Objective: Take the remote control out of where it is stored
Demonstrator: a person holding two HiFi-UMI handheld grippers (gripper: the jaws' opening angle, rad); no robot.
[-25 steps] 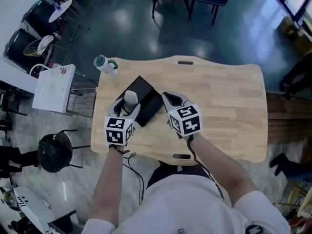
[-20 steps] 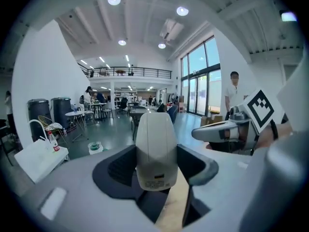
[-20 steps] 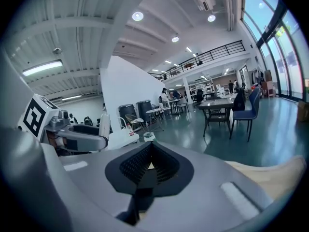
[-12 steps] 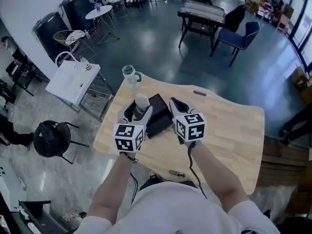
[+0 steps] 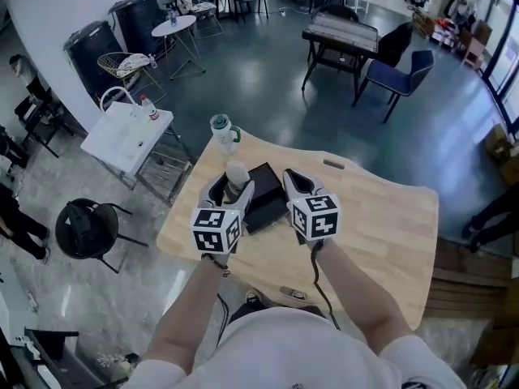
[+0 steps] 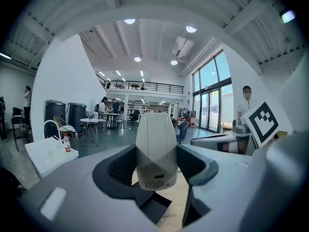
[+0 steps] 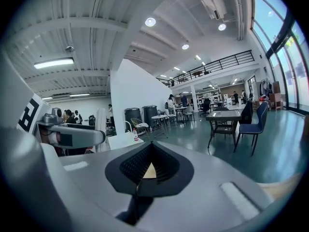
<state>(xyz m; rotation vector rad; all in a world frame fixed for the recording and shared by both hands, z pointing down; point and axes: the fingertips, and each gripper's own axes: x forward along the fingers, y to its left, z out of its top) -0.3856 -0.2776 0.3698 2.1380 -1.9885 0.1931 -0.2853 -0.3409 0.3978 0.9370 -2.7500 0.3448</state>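
Observation:
My left gripper (image 5: 228, 186) is shut on a white remote control (image 5: 236, 173), which stands upright between its jaws above the wooden table (image 5: 381, 217). In the left gripper view the remote control (image 6: 155, 149) fills the middle, clamped by both dark pads, its label end toward the camera. A black box (image 5: 265, 196) lies on the table just behind and between the two grippers. My right gripper (image 5: 295, 181) is held beside the box on the right, its jaws closed together with nothing in them; in the right gripper view the right gripper (image 7: 147, 170) shows its pads meeting.
A white bottle with a green cap (image 5: 223, 130) stands at the table's far left corner. A white side table (image 5: 126, 134) and a black stool (image 5: 87, 229) stand on the floor at the left. Chairs and a dark table (image 5: 349, 35) are farther back.
The head view has tilted up, so more of the room shows. Both grippers keep their places by the black box, the left still gripping the remote.

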